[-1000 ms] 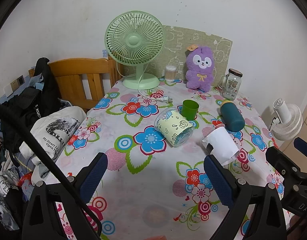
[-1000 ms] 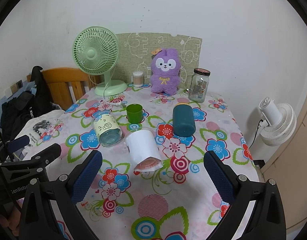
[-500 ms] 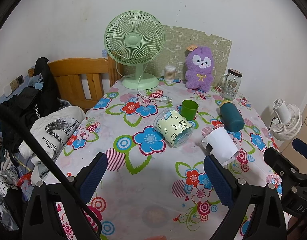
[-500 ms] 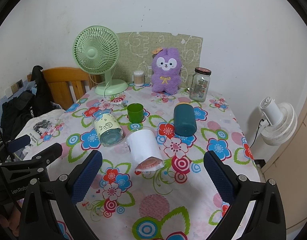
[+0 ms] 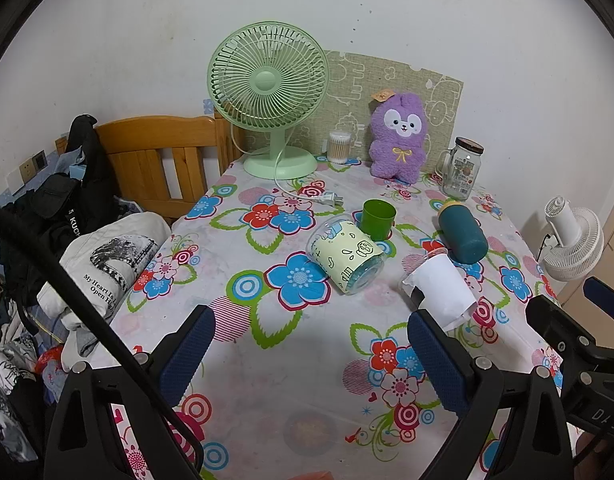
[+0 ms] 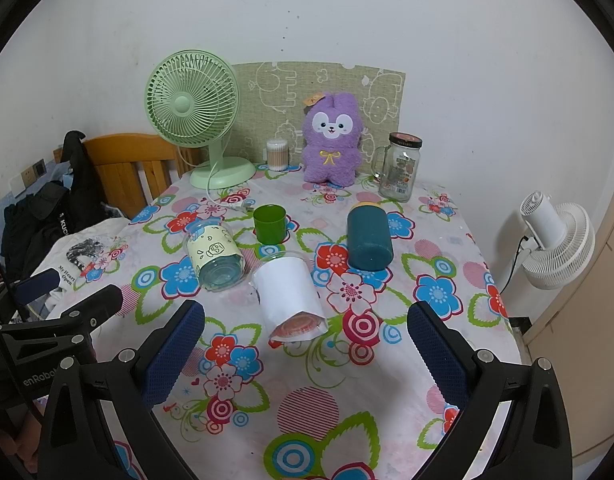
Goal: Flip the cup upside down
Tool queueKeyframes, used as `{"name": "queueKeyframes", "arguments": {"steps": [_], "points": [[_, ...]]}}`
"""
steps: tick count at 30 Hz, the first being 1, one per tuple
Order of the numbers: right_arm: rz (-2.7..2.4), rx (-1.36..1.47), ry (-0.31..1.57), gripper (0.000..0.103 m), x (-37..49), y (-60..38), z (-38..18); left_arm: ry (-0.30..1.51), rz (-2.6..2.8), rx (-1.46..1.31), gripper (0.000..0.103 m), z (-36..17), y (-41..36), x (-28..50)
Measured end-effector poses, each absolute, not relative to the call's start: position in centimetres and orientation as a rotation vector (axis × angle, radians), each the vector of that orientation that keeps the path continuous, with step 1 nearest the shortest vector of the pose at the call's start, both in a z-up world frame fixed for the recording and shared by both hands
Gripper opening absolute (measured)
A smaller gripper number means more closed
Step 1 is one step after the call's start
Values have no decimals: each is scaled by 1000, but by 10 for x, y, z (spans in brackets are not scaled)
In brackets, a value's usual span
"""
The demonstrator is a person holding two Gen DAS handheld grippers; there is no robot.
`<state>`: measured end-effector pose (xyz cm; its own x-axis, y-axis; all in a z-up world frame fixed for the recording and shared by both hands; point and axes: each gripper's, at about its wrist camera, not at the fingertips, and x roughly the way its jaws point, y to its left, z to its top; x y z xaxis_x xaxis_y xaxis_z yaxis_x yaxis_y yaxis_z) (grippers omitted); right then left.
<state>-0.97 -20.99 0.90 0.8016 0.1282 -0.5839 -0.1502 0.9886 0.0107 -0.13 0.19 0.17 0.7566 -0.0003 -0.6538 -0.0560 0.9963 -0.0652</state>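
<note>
Right wrist, green cup (image 6: pixel 269 223) upright amid toppled white cup (image 6: pixel 290 295), glass jar (image 6: pixel 216 253), bottle (image 6: pixel 368 243).

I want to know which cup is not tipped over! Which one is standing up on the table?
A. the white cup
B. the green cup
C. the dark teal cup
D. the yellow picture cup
B: the green cup stands upright with its mouth up; the other three lie on their sides.
</note>
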Motion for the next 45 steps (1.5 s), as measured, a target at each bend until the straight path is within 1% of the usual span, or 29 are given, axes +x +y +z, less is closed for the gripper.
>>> {"name": "queueKeyframes", "arguments": {"steps": [32, 45], "points": [[151, -41, 628, 102, -8, -207, 8, 714, 32, -86, 98, 3, -5, 1], [174, -48, 662, 102, 12, -199, 2, 757, 48, -106, 98, -15, 11, 18]]}}
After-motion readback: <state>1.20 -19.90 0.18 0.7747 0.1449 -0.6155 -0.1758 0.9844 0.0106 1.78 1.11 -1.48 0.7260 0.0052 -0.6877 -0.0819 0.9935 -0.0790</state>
